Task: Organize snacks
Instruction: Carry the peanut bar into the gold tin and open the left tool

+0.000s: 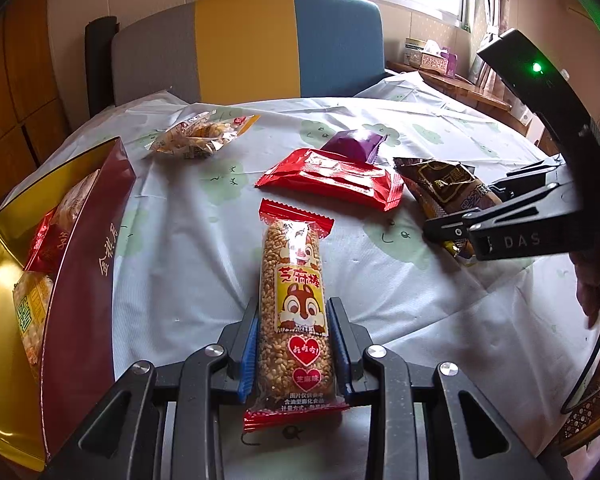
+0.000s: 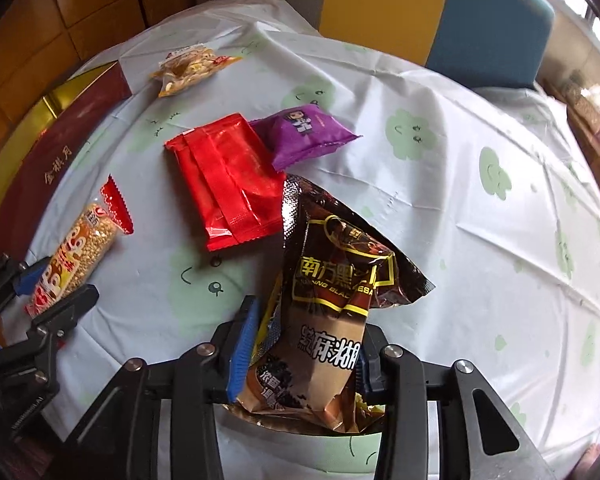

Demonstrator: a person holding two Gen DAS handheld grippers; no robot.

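A puffed-grain bar (image 1: 296, 280) in a clear wrapper with red ends and a squirrel picture lies lengthwise between the blue pads of my left gripper (image 1: 294, 304), which is shut on it just above the cloth. The right wrist view shows the same bar (image 2: 84, 244) and left gripper (image 2: 58, 286) at lower left. My right gripper (image 2: 306, 320) is shut on the lower part of a crumpled brown sesame-paste packet (image 2: 332, 280); its right pad is hidden behind the packet. Seen from the left wrist, the right gripper (image 1: 456, 236) holds that brown packet (image 1: 448, 188) at the right.
A dark red box with gold lining (image 1: 80, 260) stands at the left edge and holds several snacks (image 1: 48, 240). On the cloud-print cloth (image 1: 188, 240) lie a red packet (image 1: 332, 178), a purple packet (image 1: 356, 142) and a clear snack bag (image 1: 202, 136). A grey, yellow and blue chair (image 1: 260, 44) stands behind.
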